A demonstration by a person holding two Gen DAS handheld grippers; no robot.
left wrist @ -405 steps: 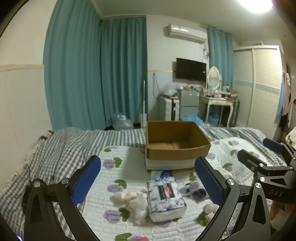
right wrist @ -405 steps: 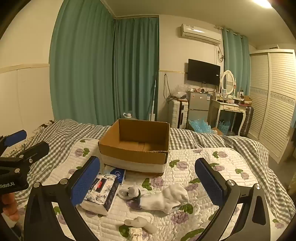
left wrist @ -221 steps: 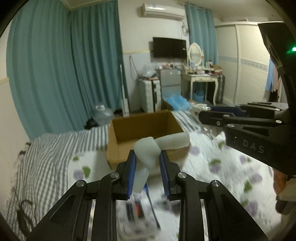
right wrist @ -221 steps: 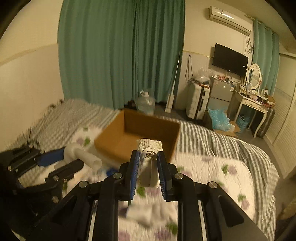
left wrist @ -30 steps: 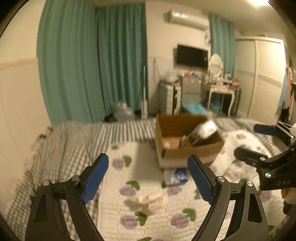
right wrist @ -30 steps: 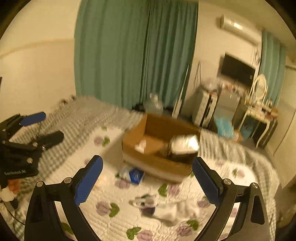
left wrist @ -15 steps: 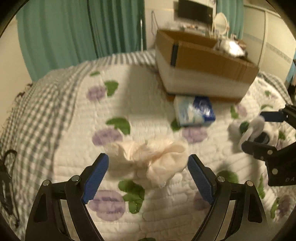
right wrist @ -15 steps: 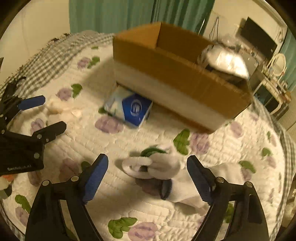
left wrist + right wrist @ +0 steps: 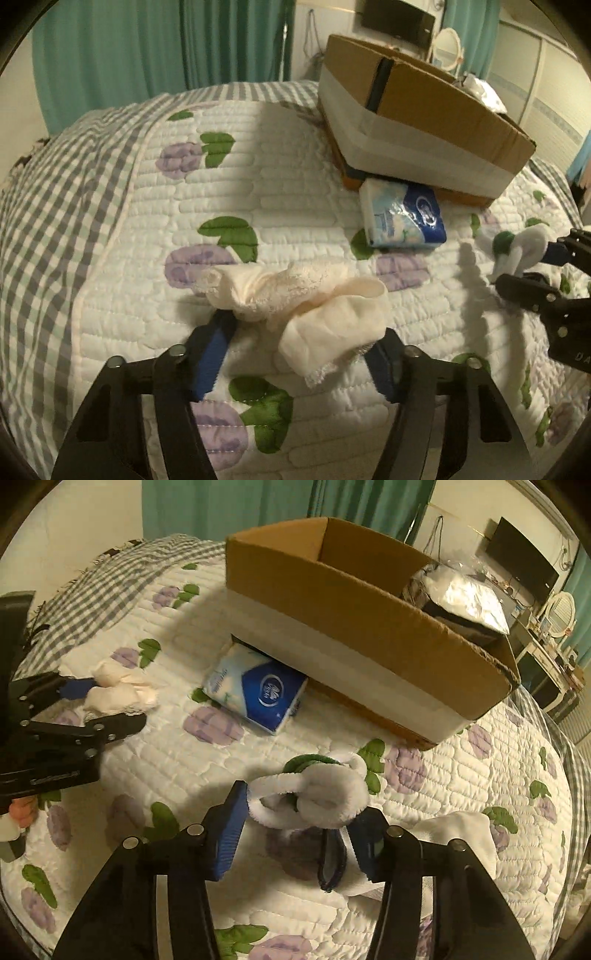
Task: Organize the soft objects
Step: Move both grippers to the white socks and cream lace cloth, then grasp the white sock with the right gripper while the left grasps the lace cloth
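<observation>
Straddling cream lace-trimmed cloth bundle (image 9: 295, 302) on quilted bed (image 9: 122, 221), left hand-held gripper (image 9: 295, 360) wide, nothing clamped. Right hand-held gripper (image 9: 299, 834) likewise brackets fluffy white sock (image 9: 314, 794). Brown cardboard box (image 9: 351, 627) at 12 o'clock, probable destination.

A bed with a white quilt (image 9: 295, 192) printed with purple flowers and green leaves lies over a grey checked blanket (image 9: 48, 206). Teal curtains (image 9: 147, 48) hang behind the bed. Farther back, a dark television (image 9: 524, 561) is on the wall, near an oval mirror (image 9: 448, 44) on a dressing table.
</observation>
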